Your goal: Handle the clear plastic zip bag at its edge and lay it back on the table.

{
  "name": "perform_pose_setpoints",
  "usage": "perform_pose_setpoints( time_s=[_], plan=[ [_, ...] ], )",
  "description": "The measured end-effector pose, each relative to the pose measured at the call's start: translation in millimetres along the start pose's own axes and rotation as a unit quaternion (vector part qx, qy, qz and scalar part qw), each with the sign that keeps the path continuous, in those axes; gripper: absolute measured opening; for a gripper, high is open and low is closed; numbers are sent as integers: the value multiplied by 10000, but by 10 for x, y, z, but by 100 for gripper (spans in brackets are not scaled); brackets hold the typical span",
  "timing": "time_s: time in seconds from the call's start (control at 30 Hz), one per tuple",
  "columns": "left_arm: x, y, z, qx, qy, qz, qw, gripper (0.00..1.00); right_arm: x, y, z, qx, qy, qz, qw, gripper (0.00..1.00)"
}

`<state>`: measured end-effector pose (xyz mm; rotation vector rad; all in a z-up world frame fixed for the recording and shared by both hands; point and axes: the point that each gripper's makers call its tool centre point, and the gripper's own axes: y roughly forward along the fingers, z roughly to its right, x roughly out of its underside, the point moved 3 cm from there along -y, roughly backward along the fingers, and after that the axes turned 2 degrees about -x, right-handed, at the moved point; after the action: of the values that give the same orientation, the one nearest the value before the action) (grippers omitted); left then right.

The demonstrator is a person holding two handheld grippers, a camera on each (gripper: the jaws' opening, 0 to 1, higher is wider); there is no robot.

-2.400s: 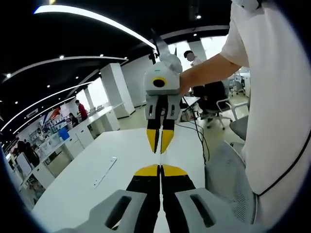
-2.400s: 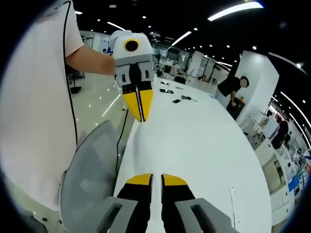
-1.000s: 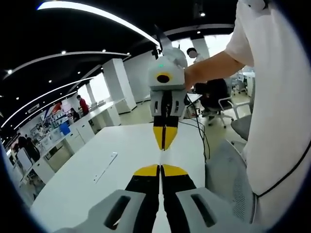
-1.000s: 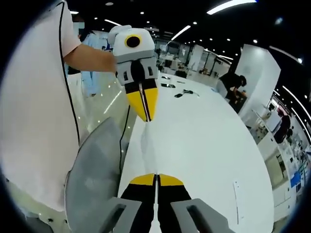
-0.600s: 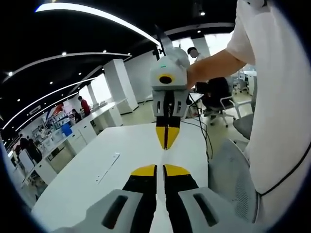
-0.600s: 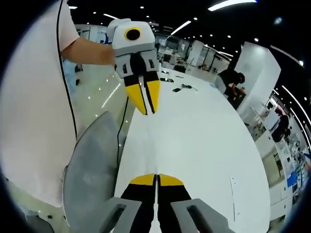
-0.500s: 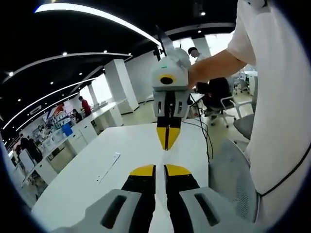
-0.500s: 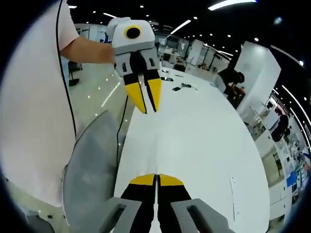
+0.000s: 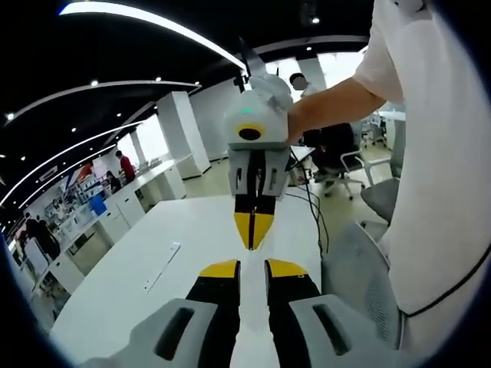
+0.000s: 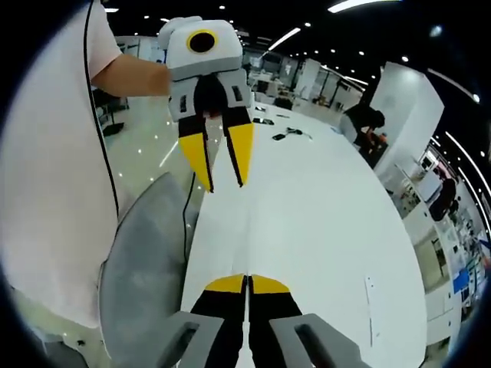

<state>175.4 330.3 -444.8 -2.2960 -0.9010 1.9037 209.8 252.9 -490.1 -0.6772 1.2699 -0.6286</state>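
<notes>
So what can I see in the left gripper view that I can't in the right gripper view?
Left gripper view: the right gripper faces the camera with its jaws shut, and a black cable trails off the table edge. Right gripper view: the left gripper faces the camera with its jaws open, and small dark items lie at the table's far end. Both share the white table, a grey chair back, the person's white shirt and a thin white strip. The clear bag is too faint to make out.
</notes>
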Motion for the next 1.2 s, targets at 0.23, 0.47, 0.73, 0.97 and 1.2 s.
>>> perform_pose_setpoints(
  time_s=[0.23, 0.47, 0.73, 0.97, 1.2],
  plan=[
    [-48, 80, 46, 116, 133, -56, 9998, 7, -19, 14, 0, 7, 4, -24, 10000, 0],
    [-66, 208, 98, 244, 419, -266, 9985, 7, -44, 9, -3, 22, -1, -36, 10000, 0],
    [-4, 325, 132, 322, 801, -585, 9945, 6, -92, 4, -15, 42, -34, -27, 10000, 0],
    [37, 350, 113, 285, 917, -689, 9930, 5, -125, 4, -31, 40, -32, 3, 10000, 0],
    [131, 375, 94, 248, 997, -911, 9905, 5, -176, 6, -42, 34, -76, 11, 10000, 0]
  ],
)
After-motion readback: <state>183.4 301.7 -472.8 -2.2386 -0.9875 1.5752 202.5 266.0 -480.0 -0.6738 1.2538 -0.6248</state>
